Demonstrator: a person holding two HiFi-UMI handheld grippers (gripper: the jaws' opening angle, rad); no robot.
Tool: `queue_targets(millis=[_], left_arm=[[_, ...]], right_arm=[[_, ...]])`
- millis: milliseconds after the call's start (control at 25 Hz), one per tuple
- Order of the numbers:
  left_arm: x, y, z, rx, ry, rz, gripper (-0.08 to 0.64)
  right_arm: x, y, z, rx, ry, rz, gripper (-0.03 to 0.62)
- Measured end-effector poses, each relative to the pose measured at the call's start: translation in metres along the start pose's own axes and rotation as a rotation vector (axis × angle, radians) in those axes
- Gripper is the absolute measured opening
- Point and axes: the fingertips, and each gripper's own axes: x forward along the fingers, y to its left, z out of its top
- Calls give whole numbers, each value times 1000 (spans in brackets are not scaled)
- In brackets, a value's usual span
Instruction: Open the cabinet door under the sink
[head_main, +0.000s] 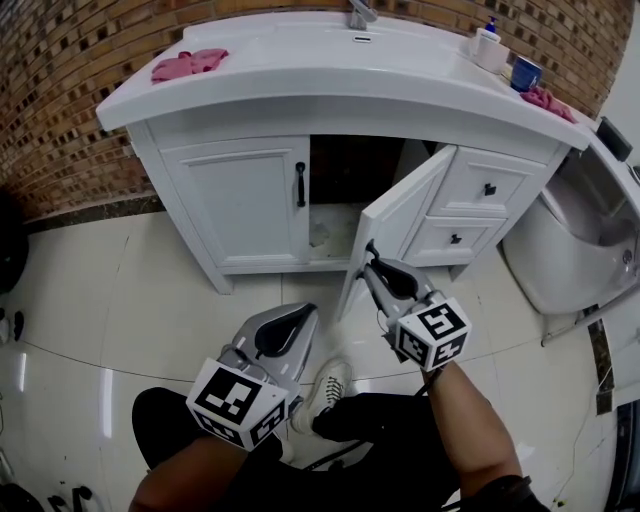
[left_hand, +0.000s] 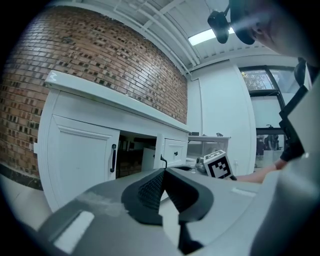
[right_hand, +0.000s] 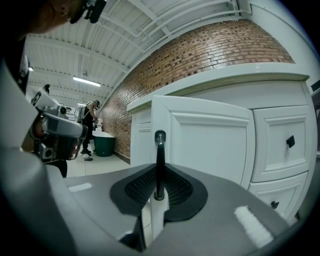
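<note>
The white vanity cabinet (head_main: 245, 200) stands under the sink counter (head_main: 300, 75). Its right door (head_main: 395, 225) is swung outward toward me, and the dark inside of the cabinet shows behind it. My right gripper (head_main: 375, 262) is shut on that door's black bar handle (right_hand: 159, 160), which stands upright between the pads in the right gripper view. The left door (left_hand: 80, 160) is closed, with its black handle (left_hand: 113, 158) untouched. My left gripper (head_main: 300, 315) hangs low in front of the cabinet, shut with nothing in it, and apart from both doors.
Two drawers (head_main: 487, 188) sit right of the open door. A white tub-like fixture (head_main: 575, 240) stands at far right. On the counter are a pink cloth (head_main: 188, 65), a soap bottle (head_main: 487, 42) and a blue cup (head_main: 525, 72). The person's shoe (head_main: 325, 385) rests on the tiled floor below the grippers.
</note>
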Motion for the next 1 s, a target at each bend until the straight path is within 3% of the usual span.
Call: queue_targets(millis=[160,320,1000], left_arm=[[0,-7,-1,-22,-14,20,3],[1,-17,3,-12,-23,20,3],[11,-59,7,11,-41,-52,3]], right_arm=[[-29,-5,-5,-8,-6,27,48],[-58,-17,-9,-17,6,-2,48],[-141,-82,-23,5,16,-267,38]])
